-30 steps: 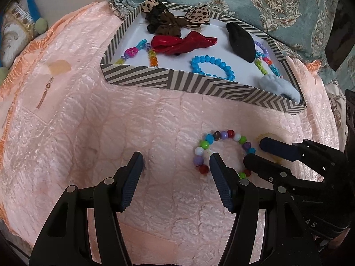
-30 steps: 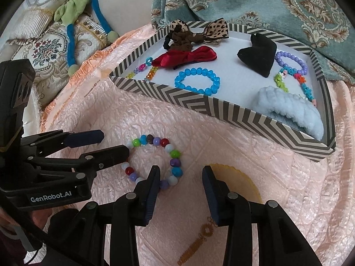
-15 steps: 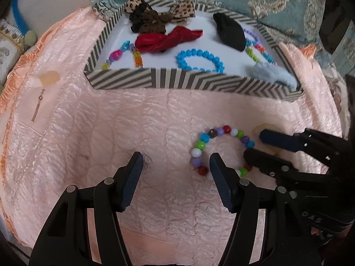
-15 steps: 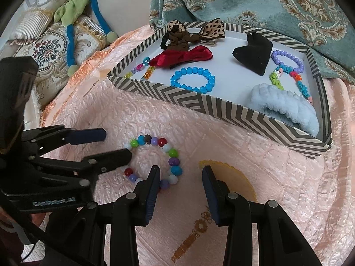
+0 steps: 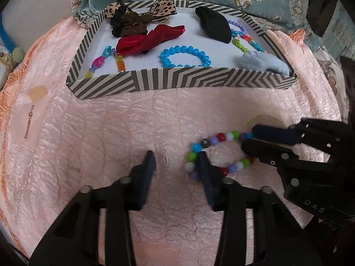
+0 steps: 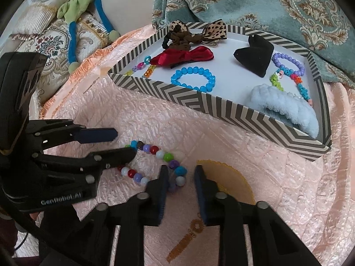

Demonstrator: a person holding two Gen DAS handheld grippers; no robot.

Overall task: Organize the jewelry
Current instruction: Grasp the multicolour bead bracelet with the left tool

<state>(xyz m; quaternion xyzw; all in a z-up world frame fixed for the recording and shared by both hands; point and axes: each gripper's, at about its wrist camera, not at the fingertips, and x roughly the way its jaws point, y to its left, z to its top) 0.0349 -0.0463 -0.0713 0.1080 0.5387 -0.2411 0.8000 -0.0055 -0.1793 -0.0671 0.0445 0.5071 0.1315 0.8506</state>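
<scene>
Item: left gripper (image 5: 176,161), nearest the lens, jaws closing, nothing caught between them, only pink quilt (image 5: 111,133); its right-hand finger sits on the bracelet's left edge. Item: multicoloured bead bracelet (image 5: 218,153), flat on the quilt at about 2 o'clock from the left gripper, an oval with its long axis running 9 to 3 across the left view. Item: right gripper (image 6: 179,174), jaws closing with the bracelet's right-hand beads between the fingers; whether the pads press them yet cannot be told; judged the nearer and better placed for the lift. Item: yellow patch (image 6: 226,177), just beside the right gripper at 3 o'clock. Item: striped tray (image 5: 177,81), farther off at 12 o'clock, holding a blue bead bracelet (image 5: 185,55), red bow (image 5: 150,40), black pouch (image 5: 214,24) and pale blue scrunchie (image 5: 261,62); likely destination.
</scene>
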